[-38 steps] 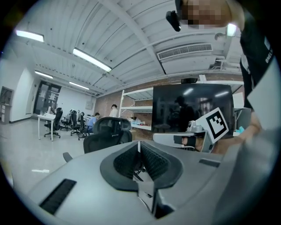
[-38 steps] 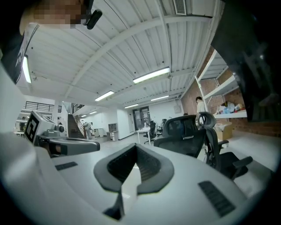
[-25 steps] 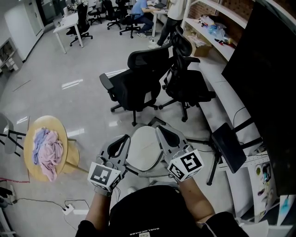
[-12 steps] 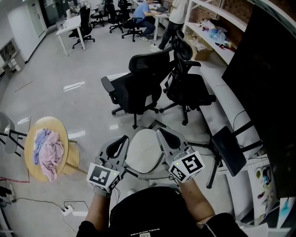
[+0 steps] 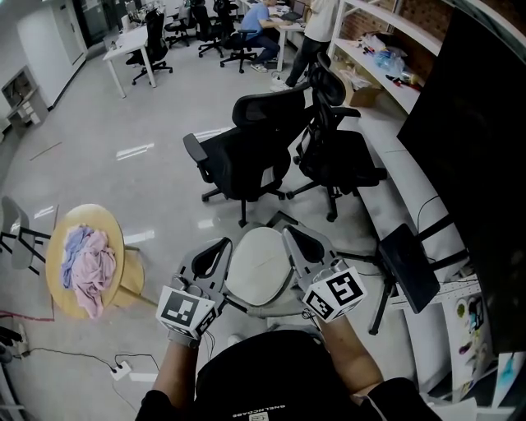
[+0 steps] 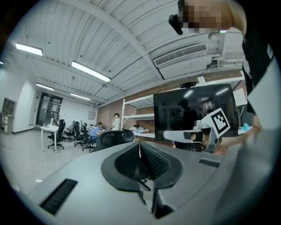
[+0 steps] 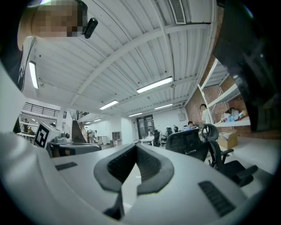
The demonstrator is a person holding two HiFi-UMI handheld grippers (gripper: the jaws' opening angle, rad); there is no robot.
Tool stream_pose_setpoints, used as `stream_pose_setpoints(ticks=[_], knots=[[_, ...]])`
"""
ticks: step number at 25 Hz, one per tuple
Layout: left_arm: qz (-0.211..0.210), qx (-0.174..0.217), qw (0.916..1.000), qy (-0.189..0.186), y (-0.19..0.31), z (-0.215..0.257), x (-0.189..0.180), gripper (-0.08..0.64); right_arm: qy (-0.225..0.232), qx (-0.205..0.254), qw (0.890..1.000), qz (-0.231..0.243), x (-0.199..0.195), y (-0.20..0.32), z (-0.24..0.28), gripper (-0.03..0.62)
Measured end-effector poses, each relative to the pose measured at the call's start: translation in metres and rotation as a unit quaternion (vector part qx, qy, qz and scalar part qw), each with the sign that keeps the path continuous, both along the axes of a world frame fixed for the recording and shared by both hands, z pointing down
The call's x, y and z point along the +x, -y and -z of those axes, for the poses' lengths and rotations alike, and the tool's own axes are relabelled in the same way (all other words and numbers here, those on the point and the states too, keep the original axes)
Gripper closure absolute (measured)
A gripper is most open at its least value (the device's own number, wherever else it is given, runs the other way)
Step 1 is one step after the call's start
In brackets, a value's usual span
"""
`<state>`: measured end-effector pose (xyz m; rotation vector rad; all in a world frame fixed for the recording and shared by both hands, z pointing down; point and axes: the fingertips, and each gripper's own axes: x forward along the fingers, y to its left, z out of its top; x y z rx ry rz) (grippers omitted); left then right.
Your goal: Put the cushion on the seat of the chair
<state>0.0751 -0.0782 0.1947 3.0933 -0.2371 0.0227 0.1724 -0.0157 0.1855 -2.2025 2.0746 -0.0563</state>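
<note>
Both jaw pairs pressed together, empty: left gripper, right gripper, short of black chair; start step, next locate cushion

Two chairs seen black throughout. Floor pale grey, glossy. Table light wood tone. Cloths pink and pale blue. Left gripper and right gripper light grey. Pads black, ribbed. Cubes patterned with black-and-white squares. Wall red-brown brick.

Glossy grey floor spread below you, two black office chairs standing ahead, low round wooden counter at your left heaped with cloths, white power strip near your feet
</note>
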Motion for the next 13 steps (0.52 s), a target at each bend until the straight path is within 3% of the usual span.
stream_pose_setpoints(ticks=[13], knots=[[0.000, 0.002, 1.0000, 0.002, 0.0001, -0.0021, 0.0021, 0.546, 0.005, -0.003, 1.000, 0.001, 0.0009, 0.0005, -0.0073, 0.586]])
